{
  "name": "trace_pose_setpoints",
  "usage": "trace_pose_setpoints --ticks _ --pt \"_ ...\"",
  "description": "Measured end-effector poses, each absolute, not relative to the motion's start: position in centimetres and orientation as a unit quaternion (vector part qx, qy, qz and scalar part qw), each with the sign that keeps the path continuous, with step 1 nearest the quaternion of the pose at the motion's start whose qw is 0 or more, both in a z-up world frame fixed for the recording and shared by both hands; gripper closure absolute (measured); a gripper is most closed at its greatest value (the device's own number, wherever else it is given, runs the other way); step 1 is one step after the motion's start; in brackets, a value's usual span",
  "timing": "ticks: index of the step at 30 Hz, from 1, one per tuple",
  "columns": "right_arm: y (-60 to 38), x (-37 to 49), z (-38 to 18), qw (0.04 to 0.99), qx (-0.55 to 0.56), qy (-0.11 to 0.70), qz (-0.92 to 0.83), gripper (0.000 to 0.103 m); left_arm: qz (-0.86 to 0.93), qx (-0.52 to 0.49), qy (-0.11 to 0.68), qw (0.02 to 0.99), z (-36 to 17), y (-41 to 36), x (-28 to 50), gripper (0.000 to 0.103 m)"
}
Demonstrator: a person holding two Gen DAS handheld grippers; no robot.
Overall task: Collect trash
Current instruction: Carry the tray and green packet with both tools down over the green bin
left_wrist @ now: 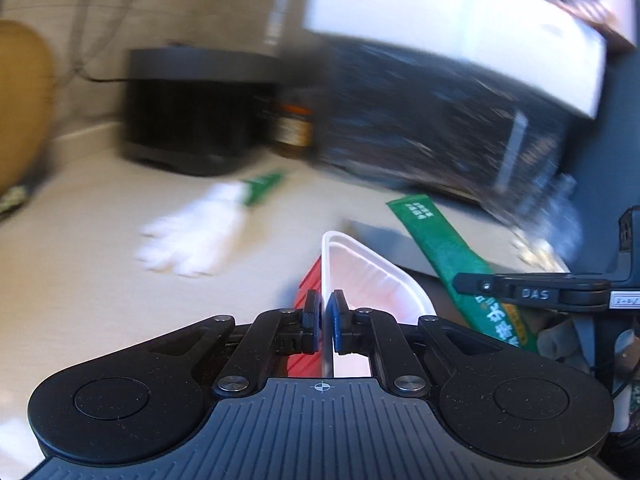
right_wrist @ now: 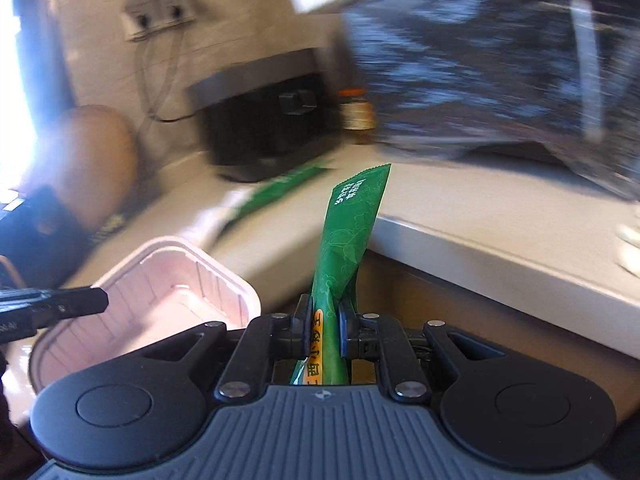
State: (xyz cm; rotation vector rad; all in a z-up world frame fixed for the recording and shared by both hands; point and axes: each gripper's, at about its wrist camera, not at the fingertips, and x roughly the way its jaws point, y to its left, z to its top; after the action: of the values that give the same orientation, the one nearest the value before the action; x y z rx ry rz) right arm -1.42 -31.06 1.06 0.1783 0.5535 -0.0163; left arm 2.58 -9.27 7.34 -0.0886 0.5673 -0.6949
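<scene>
My left gripper (left_wrist: pixel 324 312) is pinched together on the thin rim of a white plastic food tray (left_wrist: pixel 372 276), the blue pads nearly meeting with only the tray wall between them. The tray hangs on edge in this view, its red outer side (left_wrist: pixel 310 284) facing left. From the right wrist view the same tray (right_wrist: pixel 168 280) shows as a pale rectangular tub with ribbed walls, the left fingers (right_wrist: pixel 80 300) nipping its near-left rim.

My right gripper (right_wrist: pixel 325 320) is clamped on a long green packet (right_wrist: pixel 352 220), which sticks up between the pads and leans slightly right; its lower end with orange print sits down in the throat of the jaws. In the left view that packet (left_wrist: pixel 436 240) slants across the right side, with the right gripper's finger (left_wrist: pixel 520 292) crossing it.

Both loads are off the beige countertop (right_wrist: pixel 480 208). Its front edge (right_wrist: pixel 500 264) runs diagonally just right of the packet, with a brown cabinet face below it.

Left on the counter are a crumpled white tissue (left_wrist: pixel 196 236) and a second green packet (left_wrist: pixel 262 188) touching it, both blurred. Behind them stands a black box-shaped appliance (left_wrist: pixel 192 112), beside it a brown jar (left_wrist: pixel 294 124), then a large dark speckled bag (left_wrist: pixel 440 120) crowding the right side. A wall socket (right_wrist: pixel 160 4) with cables sits above.
</scene>
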Motion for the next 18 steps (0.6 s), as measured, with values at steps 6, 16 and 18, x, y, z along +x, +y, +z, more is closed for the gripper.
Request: trace_pose_setpoints --ticks 6,16,18 --pt "-34.9 -5.7 -2.8 0.952 0.085 0.283 -0.079 0.090 -0.398 -0.028 0.317 0.860 2.9 -17.4 1.8 0.093" --pt "-37.9 -6.6 -11.3 0.928 0.092 0.336 -0.135 0.091 -0.398 -0.047 0.439 0.804 -9.6 -24.0 3.5 0.093" --pt "-38.3 -6.2 -13.6 0.919 0.096 0.358 -0.136 0.091 -0.382 -0.042 0.463 0.799 -12.1 -24.7 4.2 0.093"
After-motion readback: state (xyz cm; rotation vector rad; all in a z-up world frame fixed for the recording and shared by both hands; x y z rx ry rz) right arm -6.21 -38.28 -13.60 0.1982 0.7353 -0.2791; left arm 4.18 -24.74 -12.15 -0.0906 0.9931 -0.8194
